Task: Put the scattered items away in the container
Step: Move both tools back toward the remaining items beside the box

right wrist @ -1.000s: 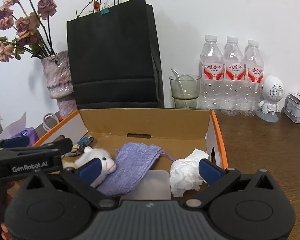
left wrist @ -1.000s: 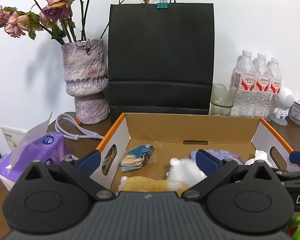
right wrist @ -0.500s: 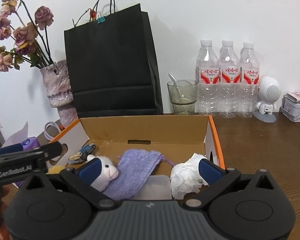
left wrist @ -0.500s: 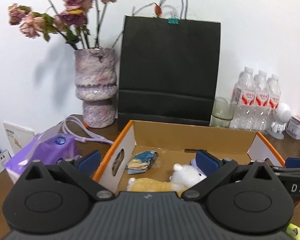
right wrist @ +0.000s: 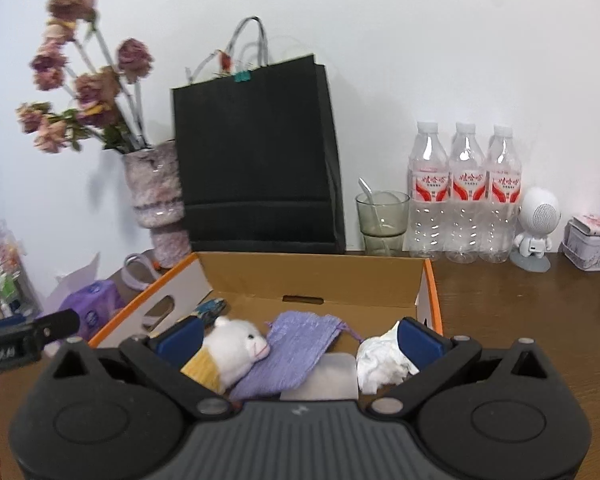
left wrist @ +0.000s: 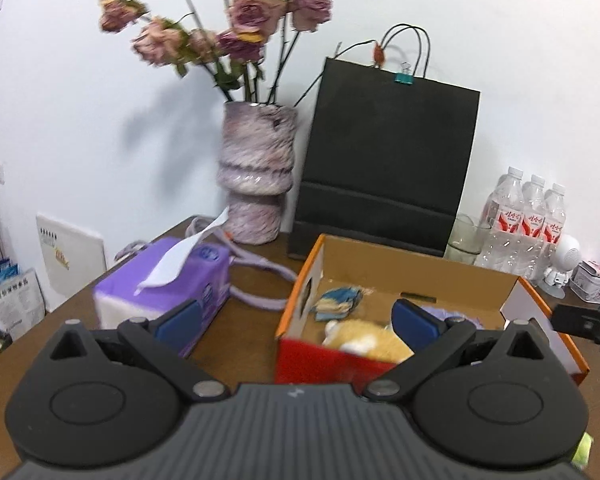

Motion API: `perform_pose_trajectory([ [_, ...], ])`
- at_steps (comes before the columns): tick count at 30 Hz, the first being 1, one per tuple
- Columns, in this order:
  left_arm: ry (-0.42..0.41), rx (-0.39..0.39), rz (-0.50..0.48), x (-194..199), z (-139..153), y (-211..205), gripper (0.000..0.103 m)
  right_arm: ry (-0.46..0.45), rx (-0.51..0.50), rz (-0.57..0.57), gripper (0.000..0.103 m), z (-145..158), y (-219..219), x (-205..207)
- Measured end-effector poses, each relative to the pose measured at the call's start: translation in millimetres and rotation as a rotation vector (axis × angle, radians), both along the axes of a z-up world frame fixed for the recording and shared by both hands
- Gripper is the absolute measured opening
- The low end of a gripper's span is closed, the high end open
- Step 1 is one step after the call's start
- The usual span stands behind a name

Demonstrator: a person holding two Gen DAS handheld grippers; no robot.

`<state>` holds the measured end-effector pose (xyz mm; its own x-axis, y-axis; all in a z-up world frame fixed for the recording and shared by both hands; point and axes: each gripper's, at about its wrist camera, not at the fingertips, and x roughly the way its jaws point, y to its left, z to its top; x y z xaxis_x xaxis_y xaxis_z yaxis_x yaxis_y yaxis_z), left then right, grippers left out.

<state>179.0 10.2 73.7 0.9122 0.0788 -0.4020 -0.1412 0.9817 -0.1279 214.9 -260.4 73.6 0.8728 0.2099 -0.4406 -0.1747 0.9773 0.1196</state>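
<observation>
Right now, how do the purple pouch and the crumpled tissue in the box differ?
The purple pouch lies flat and spread out; the crumpled tissue is balled up. The pouch is knitted purple cloth with a drawstring, the tissue plain white paper. The pouch sits mid-box against the plush toy, the tissue nearer the right wall. Both lie inside the cardboard box.

A brown wooden table (right wrist: 532, 320) holds everything here. An open cardboard box (right wrist: 316, 276) with orange edges sits on it, and a purple tissue pack (left wrist: 164, 280) lies just beside the box with a loop of purple cord (left wrist: 260, 268) between them. At the back, by the wall, stand a vase of dry roses (left wrist: 256, 176), a black paper bag (right wrist: 256, 152), a glass cup with a spoon (right wrist: 382, 216), three water bottles (right wrist: 464, 192), a little white robot toy (right wrist: 536, 224) and a small tin (right wrist: 590, 242).
</observation>
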Motion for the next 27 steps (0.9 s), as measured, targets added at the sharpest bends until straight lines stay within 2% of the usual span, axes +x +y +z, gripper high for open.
perform_pose_trajectory([
  [5, 0.016, 0.025, -0.012, -19, -7, 10, 0.103, -0.008, -0.051, -0.044, 0.103, -3, -14, -32],
  [9, 0.033, 0.026, -0.017, -32, -13, 17, 0.103, -0.001, -0.034, -0.066, 0.103, -10, -34, -58],
  [17, 0.073, 0.016, -0.068, -54, -24, 21, 0.103, 0.038, -0.08, -0.118, 0.103, -41, -60, -93],
  [20, 0.082, 0.018, -0.117, -56, -30, 8, 0.103, 0.066, -0.057, -0.13, 0.103, -53, -69, -98],
  [23, 0.108, 0.013, -0.21, -53, -36, -18, 0.103, 0.087, -0.017, -0.13, 0.103, -65, -71, -97],
  [25, 0.113, 0.022, -0.275, -52, -38, -39, 0.103, 0.091, -0.037, -0.111, 0.103, -70, -66, -96],
  [27, 0.116, 0.042, -0.319, -49, -39, -60, 0.103, 0.085, -0.099, -0.102, 0.103, -74, -58, -96],
])
